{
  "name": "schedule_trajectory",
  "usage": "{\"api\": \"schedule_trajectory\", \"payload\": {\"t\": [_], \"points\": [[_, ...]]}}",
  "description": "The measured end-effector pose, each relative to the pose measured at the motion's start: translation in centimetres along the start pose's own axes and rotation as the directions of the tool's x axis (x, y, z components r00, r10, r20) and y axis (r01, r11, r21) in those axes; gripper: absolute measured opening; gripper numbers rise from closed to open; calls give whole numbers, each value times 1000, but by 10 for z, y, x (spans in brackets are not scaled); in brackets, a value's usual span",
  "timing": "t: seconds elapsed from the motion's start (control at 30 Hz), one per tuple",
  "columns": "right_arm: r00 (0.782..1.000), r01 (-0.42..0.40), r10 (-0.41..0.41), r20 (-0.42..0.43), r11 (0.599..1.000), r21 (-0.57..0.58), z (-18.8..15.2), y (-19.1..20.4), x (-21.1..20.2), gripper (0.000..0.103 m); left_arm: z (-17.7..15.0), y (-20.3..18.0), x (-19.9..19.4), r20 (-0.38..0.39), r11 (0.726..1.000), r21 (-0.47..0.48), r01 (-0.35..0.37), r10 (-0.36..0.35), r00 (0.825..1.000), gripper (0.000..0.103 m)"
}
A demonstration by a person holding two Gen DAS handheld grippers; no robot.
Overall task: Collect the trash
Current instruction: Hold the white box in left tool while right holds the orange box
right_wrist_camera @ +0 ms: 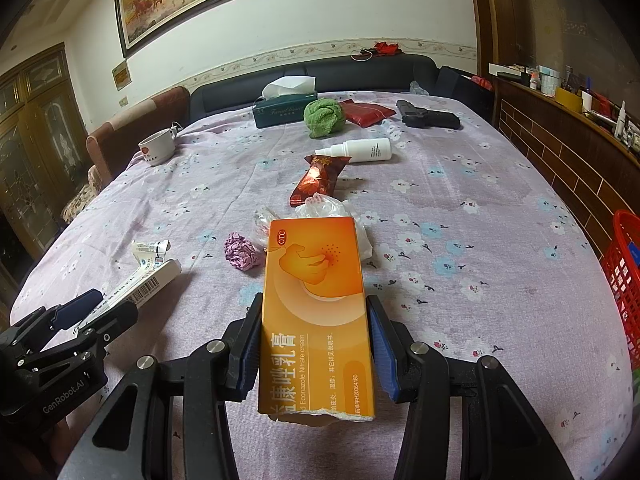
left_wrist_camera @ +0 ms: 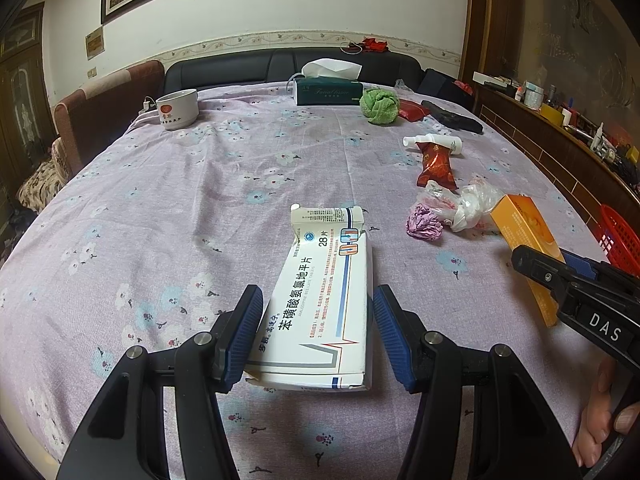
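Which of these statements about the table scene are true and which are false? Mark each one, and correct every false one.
1. The left gripper holds a white medicine box. True.
2. The right gripper holds a green cloth. False: it holds an orange box; the green cloth lies far back on the table.
3. A red basket stands at the table's right edge. True.
4. The white cup lies tipped on its side. False: it stands upright.
5. The white spray bottle lies on its side beyond the red snack wrapper. True.
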State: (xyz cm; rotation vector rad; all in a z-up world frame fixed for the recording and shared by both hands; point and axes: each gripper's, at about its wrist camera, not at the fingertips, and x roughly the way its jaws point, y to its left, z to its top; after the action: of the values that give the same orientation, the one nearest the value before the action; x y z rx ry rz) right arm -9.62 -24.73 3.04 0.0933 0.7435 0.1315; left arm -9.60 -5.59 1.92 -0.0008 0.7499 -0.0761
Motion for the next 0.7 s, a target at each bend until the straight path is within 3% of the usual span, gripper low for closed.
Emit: {"api": "schedule_trajectory", "payload": {"t": [0.7], "points": [[1000, 13, -13, -2, 1000, 10, 1, -2, 1, 51, 0, 0, 0, 3, 1000, -3, -4, 4, 1000, 57]]}}
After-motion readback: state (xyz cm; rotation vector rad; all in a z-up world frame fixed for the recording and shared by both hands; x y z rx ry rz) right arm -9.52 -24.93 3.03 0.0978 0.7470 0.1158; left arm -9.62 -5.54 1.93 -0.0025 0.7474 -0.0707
